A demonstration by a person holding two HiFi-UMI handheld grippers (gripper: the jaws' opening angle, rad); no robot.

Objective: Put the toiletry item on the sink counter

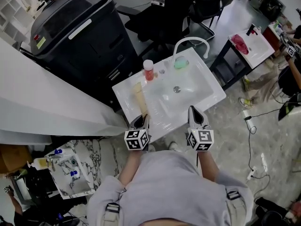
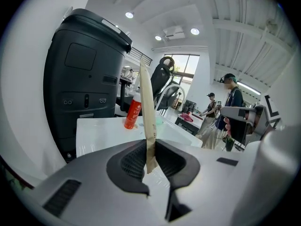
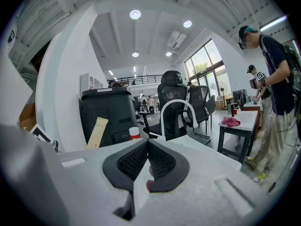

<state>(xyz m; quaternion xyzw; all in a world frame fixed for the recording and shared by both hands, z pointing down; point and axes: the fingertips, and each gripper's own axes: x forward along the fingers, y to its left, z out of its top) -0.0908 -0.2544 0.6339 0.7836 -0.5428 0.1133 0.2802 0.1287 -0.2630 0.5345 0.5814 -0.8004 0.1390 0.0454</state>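
- We see a black printer (image 1: 75, 32) standing at the far left, just beside the sink counter.
- The white sink counter (image 1: 126, 92) sits in front of us, with its basin (image 1: 181, 91) in the right part and a flat ledge on the left.
- A white arched faucet (image 1: 190, 44) rises at the far edge of the basin.
- Our right gripper (image 1: 195, 112) hovers at the near edge of the counter, right of the basin, and its jaws are pressed together pad to pad (image 3: 148, 147).
- Our left gripper (image 1: 141, 119) is at the near edge of the left ledge, and its jaws are clamped on the near end of the tan packet (image 2: 150, 147).
- The tan packet (image 1: 139, 98), long and flat, reaches from those jaws out over the left ledge, tilted upward, with its far end pointing toward the red bottle; we cannot tell whether it touches the counter.
- The red bottle (image 1: 148, 70) stands upright at the back of the ledge, beyond the packet.
- A small green object (image 1: 181, 62) rests by the faucet's base.
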